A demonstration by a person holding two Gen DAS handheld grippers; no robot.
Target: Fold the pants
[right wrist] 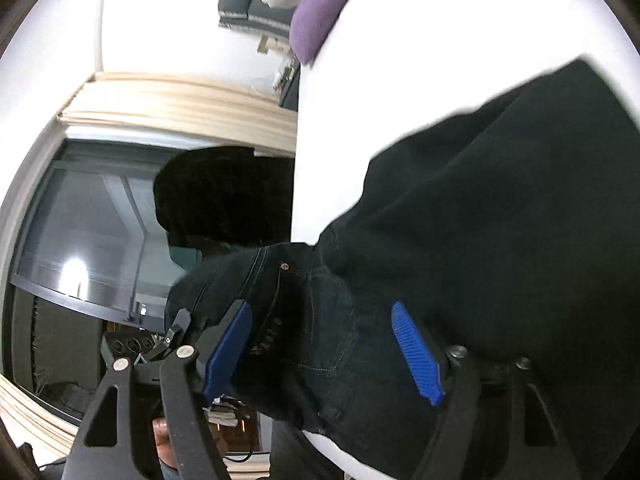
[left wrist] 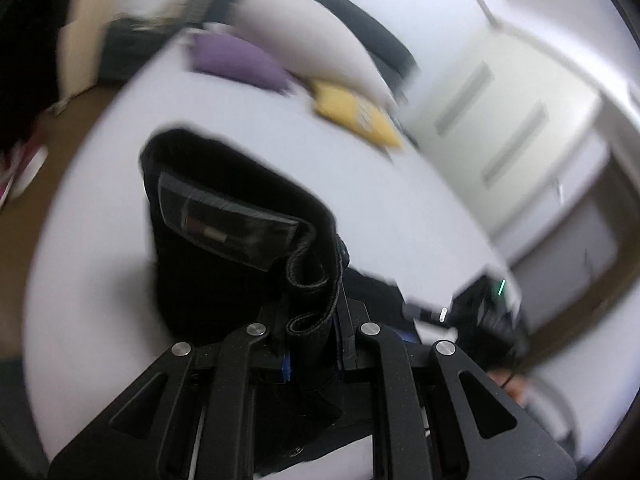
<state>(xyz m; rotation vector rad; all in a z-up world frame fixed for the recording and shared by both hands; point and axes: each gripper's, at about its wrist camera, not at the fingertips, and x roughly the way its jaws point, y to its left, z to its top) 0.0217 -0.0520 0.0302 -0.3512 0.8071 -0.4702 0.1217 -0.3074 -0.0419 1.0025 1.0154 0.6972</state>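
Observation:
The black pants [left wrist: 224, 236] lie on a white bed [left wrist: 100, 240]. In the left wrist view my left gripper [left wrist: 312, 320] is shut on a bunched edge of the pants, the waistband with its inner label [left wrist: 232, 220] rising in front of it. In the right wrist view my right gripper [right wrist: 320, 344] is open, its blue pads [right wrist: 416, 352] standing wide on either side of the dark denim [right wrist: 500, 220], near a pocket rivet [right wrist: 285, 266]. The denim lies between the pads without being pinched.
A purple cushion [left wrist: 236, 60], a white pillow [left wrist: 304, 36] and a yellow cushion [left wrist: 356, 114] lie at the bed's far end. White cupboards [left wrist: 500, 128] stand to the right. The purple cushion [right wrist: 320, 16], a window [right wrist: 80, 240] and a dark object [right wrist: 224, 196] show in the right wrist view.

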